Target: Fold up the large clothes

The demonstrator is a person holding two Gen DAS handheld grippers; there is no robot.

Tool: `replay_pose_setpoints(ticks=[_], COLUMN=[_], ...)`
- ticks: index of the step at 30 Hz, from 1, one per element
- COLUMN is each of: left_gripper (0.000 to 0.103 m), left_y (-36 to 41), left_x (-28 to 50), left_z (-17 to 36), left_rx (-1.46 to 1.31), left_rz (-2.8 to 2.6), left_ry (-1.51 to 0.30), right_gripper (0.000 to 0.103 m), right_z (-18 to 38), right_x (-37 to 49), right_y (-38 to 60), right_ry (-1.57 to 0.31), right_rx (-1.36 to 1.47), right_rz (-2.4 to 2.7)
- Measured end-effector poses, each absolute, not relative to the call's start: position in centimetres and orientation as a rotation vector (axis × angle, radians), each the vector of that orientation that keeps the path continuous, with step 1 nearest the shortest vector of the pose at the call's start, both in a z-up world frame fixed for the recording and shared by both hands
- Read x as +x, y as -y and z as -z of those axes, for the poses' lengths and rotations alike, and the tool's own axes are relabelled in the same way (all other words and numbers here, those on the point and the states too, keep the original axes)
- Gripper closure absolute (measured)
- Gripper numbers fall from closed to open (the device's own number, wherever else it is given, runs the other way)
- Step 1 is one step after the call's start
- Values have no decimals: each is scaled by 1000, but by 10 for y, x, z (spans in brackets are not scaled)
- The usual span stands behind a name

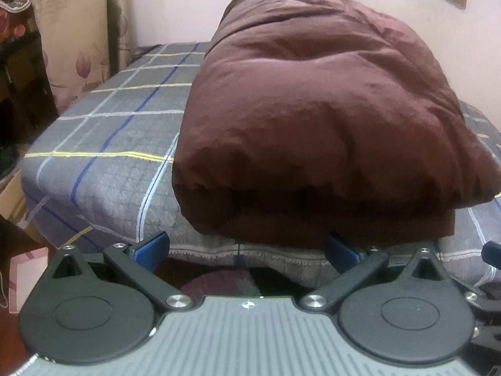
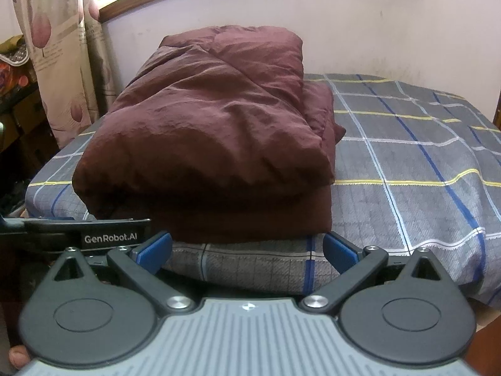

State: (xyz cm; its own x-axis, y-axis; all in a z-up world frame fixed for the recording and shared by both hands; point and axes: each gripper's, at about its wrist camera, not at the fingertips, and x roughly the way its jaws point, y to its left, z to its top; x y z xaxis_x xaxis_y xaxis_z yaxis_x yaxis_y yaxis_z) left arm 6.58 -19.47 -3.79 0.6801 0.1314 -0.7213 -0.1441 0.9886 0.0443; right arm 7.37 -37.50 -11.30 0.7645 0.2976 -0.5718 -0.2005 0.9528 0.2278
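A folded maroon garment point(image 2: 213, 131) lies in a thick stack on the plaid bed point(image 2: 407, 169), near its front edge. The left claw point(image 1: 247, 250) and right claw point(image 2: 247, 249) both gape wide at six o'clock, gripping nothing.

The folded jacket point(image 2: 216, 131) sits on the bed point(image 2: 407, 169), right up at the near edge and toward its left side. A wall point(image 2: 344, 31) runs behind the bed, and a curtain point(image 2: 56, 47) hangs off to the left. Both grippers sit just in front of the bed's near edge, left gripper point(image 1: 247, 250) beside right gripper point(image 2: 247, 249).
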Motion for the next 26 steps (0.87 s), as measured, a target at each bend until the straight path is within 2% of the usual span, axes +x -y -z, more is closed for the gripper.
replay_pose_setpoints(ticks=[26], left_gripper=[0], left_y=[200], left_x=[63], left_z=[43], left_rx=[22], left_rz=[-150], left_ry=[-810], right_gripper=[0], right_z=[111], right_x=[72], right_y=[378], right_ry=[-622], right_rx=[139], right_rz=[-236])
